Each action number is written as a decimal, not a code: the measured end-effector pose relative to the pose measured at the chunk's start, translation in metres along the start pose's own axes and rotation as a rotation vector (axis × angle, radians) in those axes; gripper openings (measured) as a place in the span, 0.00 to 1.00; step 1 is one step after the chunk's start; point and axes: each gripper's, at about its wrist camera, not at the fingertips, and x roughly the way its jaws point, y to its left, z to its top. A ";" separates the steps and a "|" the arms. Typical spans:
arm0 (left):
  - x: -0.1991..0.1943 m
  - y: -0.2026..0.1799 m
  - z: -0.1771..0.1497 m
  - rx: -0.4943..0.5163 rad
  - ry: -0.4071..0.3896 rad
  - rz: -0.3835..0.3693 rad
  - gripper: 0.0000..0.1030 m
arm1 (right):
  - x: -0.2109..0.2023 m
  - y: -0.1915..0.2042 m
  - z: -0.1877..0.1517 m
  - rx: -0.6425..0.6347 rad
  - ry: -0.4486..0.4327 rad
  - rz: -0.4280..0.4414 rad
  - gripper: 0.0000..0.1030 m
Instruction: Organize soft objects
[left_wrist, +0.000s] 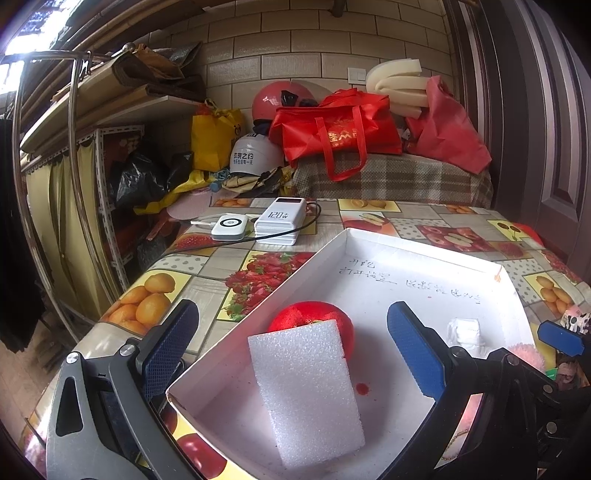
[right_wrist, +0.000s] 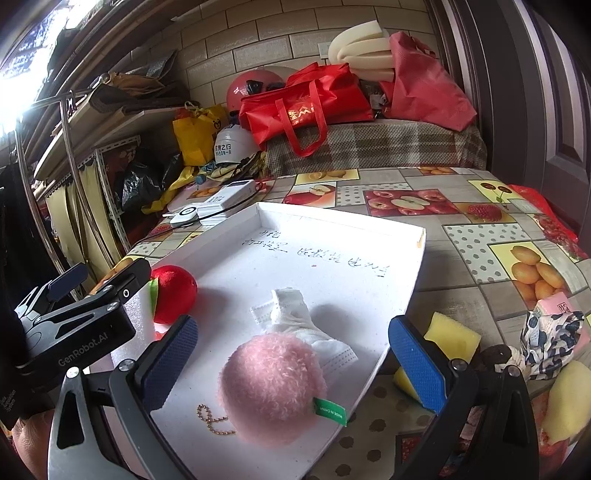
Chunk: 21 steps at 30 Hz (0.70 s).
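Note:
A white box lid (left_wrist: 424, 266) lies on the fruit-print table; it also shows in the right wrist view (right_wrist: 332, 236). In it lie a white foam block (left_wrist: 306, 391), a red plush apple (left_wrist: 328, 314) behind the block, a crumpled white face mask (right_wrist: 295, 317) and a pink fluffy ball (right_wrist: 271, 384) with a bead chain and green tag. My left gripper (left_wrist: 291, 354) is open, its fingers on either side of the foam block. My right gripper (right_wrist: 291, 365) is open, its fingers on either side of the pink ball. Neither holds anything.
Right of the lid lie yellow sponges (right_wrist: 450, 339), a spotted cloth (right_wrist: 550, 339), a pink packet (right_wrist: 557, 302) and a dark knotted item (right_wrist: 498, 354). Two white power banks (left_wrist: 258, 221) with cables sit at the table's far left. Helmets and red bags (left_wrist: 332, 129) stand behind.

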 end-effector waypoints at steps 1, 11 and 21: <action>0.000 0.000 0.000 0.000 0.001 -0.003 1.00 | 0.001 0.000 0.000 0.001 0.003 0.002 1.00; -0.002 0.001 -0.001 -0.022 -0.013 -0.014 1.00 | 0.000 -0.009 0.000 0.047 0.003 0.033 1.00; -0.025 -0.007 -0.006 0.017 -0.106 -0.057 1.00 | -0.024 -0.001 -0.005 0.005 -0.081 0.053 1.00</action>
